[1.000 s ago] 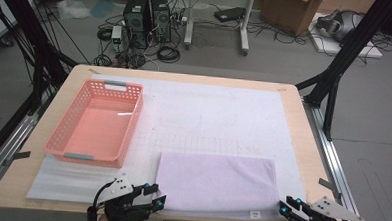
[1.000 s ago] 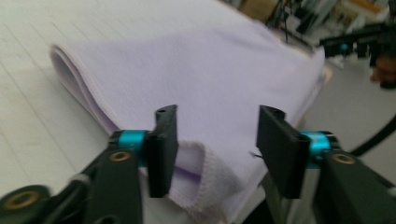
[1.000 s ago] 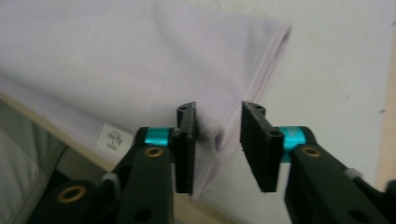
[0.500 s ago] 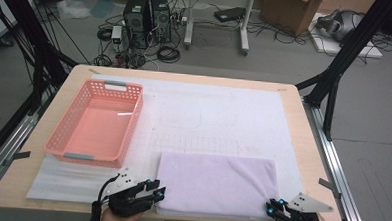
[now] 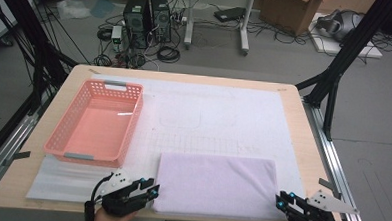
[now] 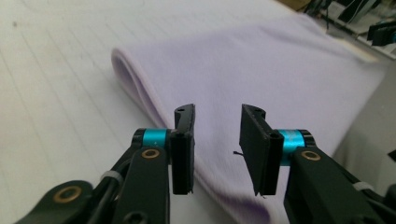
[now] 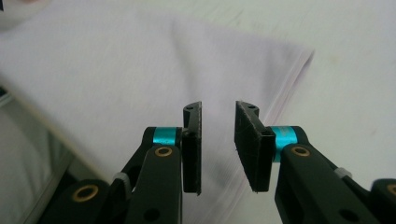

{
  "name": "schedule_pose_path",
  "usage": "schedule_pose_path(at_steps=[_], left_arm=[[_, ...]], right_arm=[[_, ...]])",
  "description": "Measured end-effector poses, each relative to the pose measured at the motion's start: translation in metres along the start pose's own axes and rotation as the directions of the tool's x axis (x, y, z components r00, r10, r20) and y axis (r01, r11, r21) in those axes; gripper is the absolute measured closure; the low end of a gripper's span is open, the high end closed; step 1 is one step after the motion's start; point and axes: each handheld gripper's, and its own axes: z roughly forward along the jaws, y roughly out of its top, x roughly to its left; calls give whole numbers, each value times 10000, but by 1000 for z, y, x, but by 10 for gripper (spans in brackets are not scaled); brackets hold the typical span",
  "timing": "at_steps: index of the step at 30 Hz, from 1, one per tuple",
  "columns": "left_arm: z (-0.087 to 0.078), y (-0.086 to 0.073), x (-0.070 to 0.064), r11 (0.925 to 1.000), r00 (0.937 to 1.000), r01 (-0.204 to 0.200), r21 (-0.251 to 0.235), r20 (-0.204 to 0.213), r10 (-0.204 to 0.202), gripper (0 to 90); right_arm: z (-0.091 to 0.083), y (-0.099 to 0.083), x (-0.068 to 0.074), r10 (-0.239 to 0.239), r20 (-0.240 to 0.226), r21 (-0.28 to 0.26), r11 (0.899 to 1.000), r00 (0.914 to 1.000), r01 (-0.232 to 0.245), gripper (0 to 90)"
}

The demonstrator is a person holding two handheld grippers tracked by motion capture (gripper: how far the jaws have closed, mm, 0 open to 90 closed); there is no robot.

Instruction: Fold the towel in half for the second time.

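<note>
- Since a second earlier, we saw the right gripper (image 5: pixel 283 200) move inward to the folded lilac cloth (image 5: pixel 216 184)'s near right corner.
- We noted the left gripper (image 5: pixel 152 190) at its near left corner, both grippers' jaws spread.
- Cloth lay on the table's near edge, beside the pink basket (image 5: pixel 96 123).

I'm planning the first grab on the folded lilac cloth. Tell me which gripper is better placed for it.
Left, narrowly. The left gripper sits at the near left corner of the folded lilac cloth, jaws open astride its folded edge. The right gripper is also open, at the near right corner.

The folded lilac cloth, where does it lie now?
In the high view, the folded lilac cloth lies at the table's near edge, right of the pink plastic basket.
</note>
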Motion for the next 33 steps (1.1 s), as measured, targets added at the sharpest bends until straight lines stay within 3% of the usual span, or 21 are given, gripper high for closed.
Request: schedule_pose_path(at_steps=[3, 7, 11, 14, 15, 16, 18, 20, 21, 26, 28, 32, 33], left_arm=[[14, 10, 11, 9998, 9999, 32, -182, 113, -29, 615], [30, 17, 23, 9998, 10000, -19, -176, 33, 20, 596], [39, 20, 30, 9999, 9999, 54, -109, -120, -55, 581], [43, 21, 33, 9997, 9996, 218, -65, -164, -220, 554], [44, 21, 35, 9998, 9996, 204, -46, -185, -205, 545], [46, 22, 36, 9996, 9994, 271, -35, -209, -272, 537], [50, 24, 39, 9997, 9994, 257, 9, -247, -257, 524], [54, 26, 41, 9996, 9992, 283, 68, -279, -281, 514], [55, 27, 43, 9993, 9989, 353, 116, -326, -349, 507], [66, 32, 50, 9981, 9966, 503, 347, -673, -479, 478], [71, 33, 53, 9970, 9962, 573, 525, -684, -537, 466], [79, 33, 55, 9916, 9954, 759, 1047, -656, -692, 440], [82, 34, 56, 9872, 9946, 892, 1324, -654, -811, 440]], right_arm=[[14, 10, -8, -32, 89, -90, 10000, 10000, 33, 771], [39, 21, -19, -136, 164, 273, 9995, 9998, 132, 796], [69, 35, -26, -379, 192, 687, 9970, 9991, 365, 812], [89, 43, -33, -263, 151, 829, 9962, 9995, 250, 812], [94, 44, -36, -237, 277, 935, 9954, 9993, 210, 815], [102, 44, -41, -130, 696, 1283, 9917, 9975, 40, 841], [105, 42, -51, 261, 920, 1158, 9926, 9954, -367, 881], [104, 43, -57, 335, 1601, 1128, 9923, 9865, -520, 889], [104, 44, -58, 433, 1575, 1120, 9918, 9866, -614, 886], [90, 46, -60, 635, 1093, 442, 9967, 9920, -686, 696], [86, 46, -66, 932, 1003, 301, 9949, 9906, -966, 599], [94, 45, -74, 1045, 875, 644, 9918, 9907, -1103, 471], [98, 44, -75, 1048, 770, 818, 9904, 9915, -1110, 459]])
